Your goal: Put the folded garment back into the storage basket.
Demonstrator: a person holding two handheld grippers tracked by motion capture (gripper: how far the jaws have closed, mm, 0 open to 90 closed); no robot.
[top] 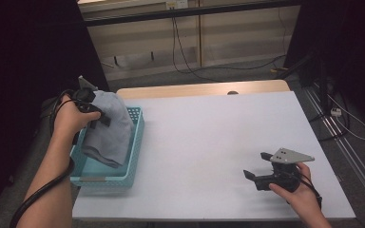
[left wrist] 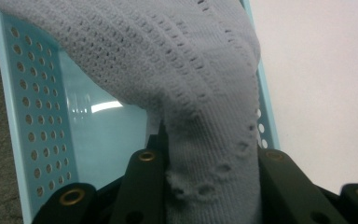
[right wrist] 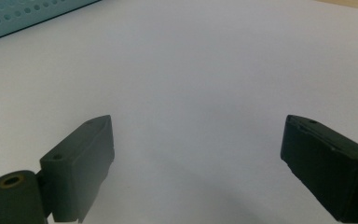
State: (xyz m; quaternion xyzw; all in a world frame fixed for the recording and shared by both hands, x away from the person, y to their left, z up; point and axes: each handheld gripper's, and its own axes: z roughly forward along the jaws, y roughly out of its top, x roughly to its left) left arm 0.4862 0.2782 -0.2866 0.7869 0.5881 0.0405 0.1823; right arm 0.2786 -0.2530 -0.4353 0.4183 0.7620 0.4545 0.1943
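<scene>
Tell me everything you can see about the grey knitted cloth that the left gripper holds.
The grey knitted cloth looks like soft wool or cotton, with rows of small eyelet holes. It hangs bunched from the left gripper, whose black jaws are closed on a gathered fold. It hangs over the light blue perforated plastic basket at the white table's left edge, its lower end inside the basket.

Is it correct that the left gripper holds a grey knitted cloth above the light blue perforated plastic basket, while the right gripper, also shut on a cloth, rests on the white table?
Not quite. The right gripper holds nothing: the right gripper view shows its jaws wide apart over the bare white table. The rest stands: the left gripper grips the grey knitted cloth above the light blue perforated plastic basket.
</scene>
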